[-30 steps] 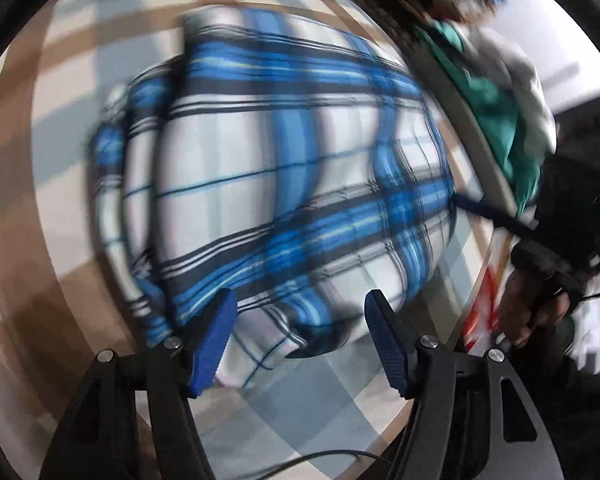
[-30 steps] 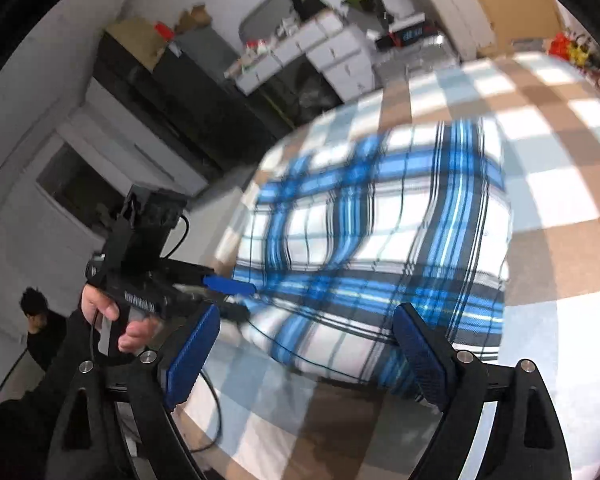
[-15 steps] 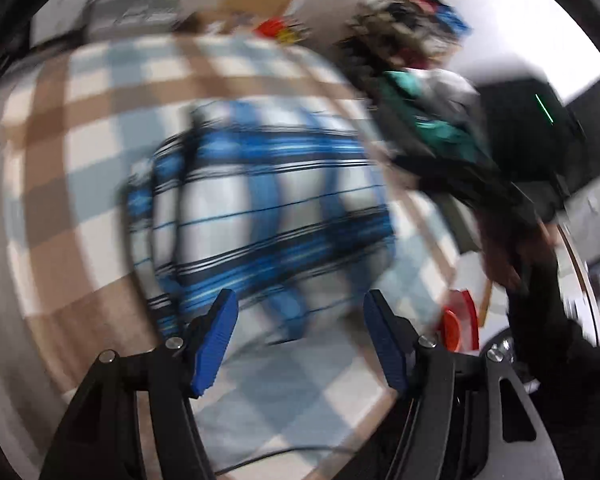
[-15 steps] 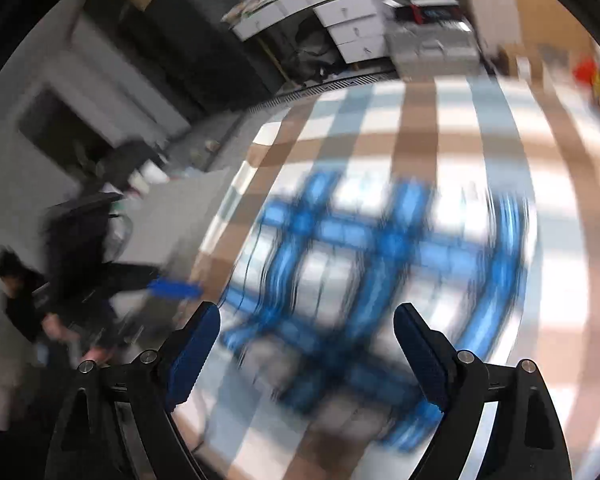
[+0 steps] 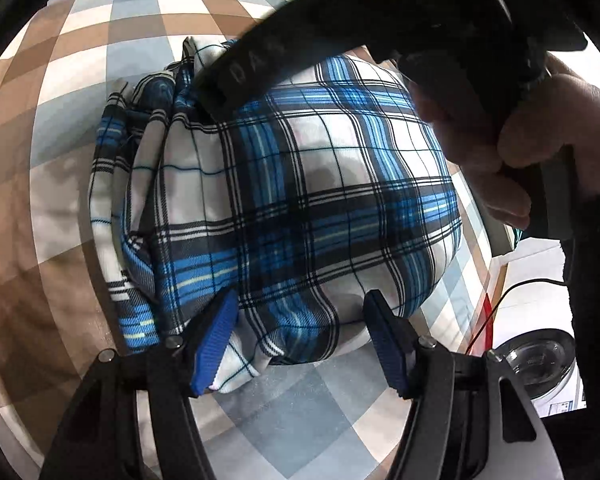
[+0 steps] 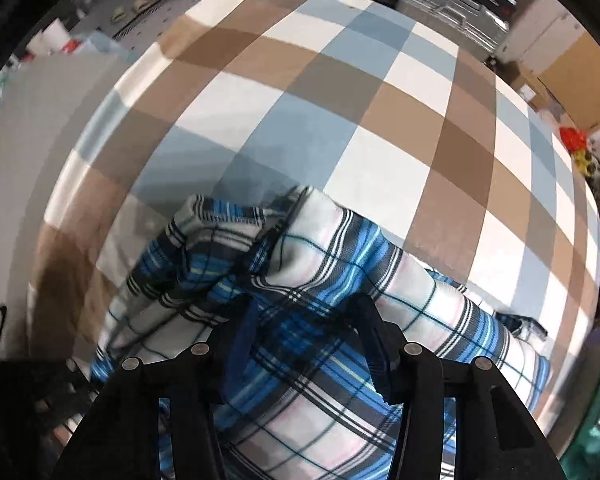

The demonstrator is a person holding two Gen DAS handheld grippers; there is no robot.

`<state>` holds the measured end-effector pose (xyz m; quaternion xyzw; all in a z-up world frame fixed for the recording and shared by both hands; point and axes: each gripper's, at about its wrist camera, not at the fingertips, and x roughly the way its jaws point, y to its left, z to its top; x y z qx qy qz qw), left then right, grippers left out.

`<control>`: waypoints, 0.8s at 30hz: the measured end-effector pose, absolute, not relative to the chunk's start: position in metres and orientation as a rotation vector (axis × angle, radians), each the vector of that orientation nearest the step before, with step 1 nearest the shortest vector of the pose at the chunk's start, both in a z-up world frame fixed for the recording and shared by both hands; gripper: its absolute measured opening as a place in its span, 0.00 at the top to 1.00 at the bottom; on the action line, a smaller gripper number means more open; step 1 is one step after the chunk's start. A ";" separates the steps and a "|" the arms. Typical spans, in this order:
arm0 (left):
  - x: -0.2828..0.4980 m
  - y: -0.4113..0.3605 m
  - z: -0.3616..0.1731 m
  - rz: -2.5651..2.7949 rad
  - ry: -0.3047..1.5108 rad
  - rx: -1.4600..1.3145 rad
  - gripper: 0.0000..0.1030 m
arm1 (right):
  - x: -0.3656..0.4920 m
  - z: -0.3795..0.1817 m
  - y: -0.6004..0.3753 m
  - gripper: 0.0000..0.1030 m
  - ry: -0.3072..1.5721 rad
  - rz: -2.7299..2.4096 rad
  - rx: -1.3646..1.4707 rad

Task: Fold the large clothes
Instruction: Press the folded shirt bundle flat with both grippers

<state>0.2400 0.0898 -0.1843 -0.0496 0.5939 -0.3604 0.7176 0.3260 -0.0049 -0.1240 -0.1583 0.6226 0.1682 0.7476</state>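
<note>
Closest to you in the left wrist view, your left gripper has its blue-padded fingers spread wide, straddling the near edge of the plaid shirt without pinching it. The shirt lies folded into a compact bundle on the checked cloth that covers the table, with loose layers of fabric bunched along its left side. Farther out, your right hand grips the handle of the right gripper, whose dark body reaches across the top of the view and comes down at the bundle's far left corner.

In the right wrist view, your right gripper sits low over the shirt, its fingers apart with plaid fabric rising between them; it looks as if they press into the cloth rather than clamp it, though the contact is hard to judge. Beyond the rumpled edge, the brown, blue and white checks stretch away toward cluttered furniture.
</note>
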 end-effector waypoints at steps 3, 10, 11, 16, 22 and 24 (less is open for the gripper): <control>0.233 0.089 -0.171 -0.766 1.309 -0.095 0.42 | 0.318 -0.101 -0.036 0.52 1.328 0.443 -0.174; 0.235 0.096 -0.152 -0.707 1.197 -0.240 0.42 | 0.252 -0.056 -0.141 0.43 1.162 0.472 -0.090; 0.238 0.094 -0.157 -0.676 1.205 -0.259 0.42 | 0.249 -0.058 -0.146 0.43 1.182 0.466 -0.107; 0.245 0.085 -0.183 -0.634 1.259 -0.258 0.42 | 0.239 -0.114 -0.148 0.44 1.307 0.420 -0.250; 0.246 0.078 -0.183 -0.597 1.259 -0.238 0.42 | 0.231 -0.117 -0.155 0.43 1.239 0.408 -0.235; 0.243 0.076 -0.177 -0.593 1.254 -0.185 0.42 | 0.220 -0.100 -0.159 0.46 1.222 0.411 -0.218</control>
